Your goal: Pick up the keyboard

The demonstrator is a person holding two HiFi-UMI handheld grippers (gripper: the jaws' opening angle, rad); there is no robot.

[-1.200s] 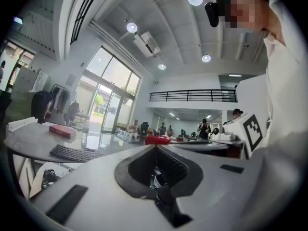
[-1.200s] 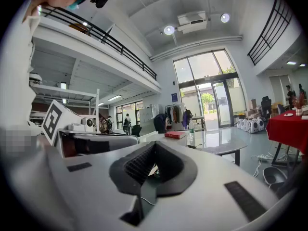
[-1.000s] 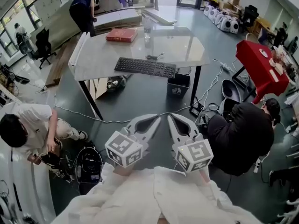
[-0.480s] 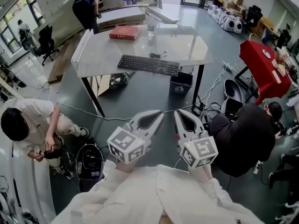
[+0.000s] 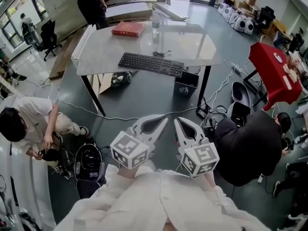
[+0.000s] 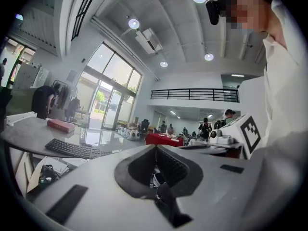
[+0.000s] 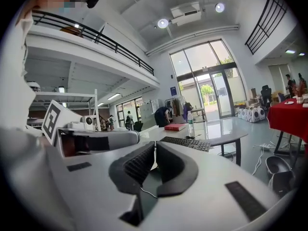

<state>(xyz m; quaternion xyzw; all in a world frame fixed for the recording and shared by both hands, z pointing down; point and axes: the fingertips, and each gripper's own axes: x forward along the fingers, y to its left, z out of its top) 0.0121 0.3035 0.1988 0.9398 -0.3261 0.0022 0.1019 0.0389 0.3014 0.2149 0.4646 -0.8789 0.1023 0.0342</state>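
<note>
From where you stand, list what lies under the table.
Under the table: a black bin, a dark bag and pale flat boards. The tabletop covers anything farther back.

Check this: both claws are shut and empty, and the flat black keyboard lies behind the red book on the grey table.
One error: in the head view the flat black keyboard lies in front of the red book, by the grey table's near edge. The left claw and right claw are shut and empty.
</note>
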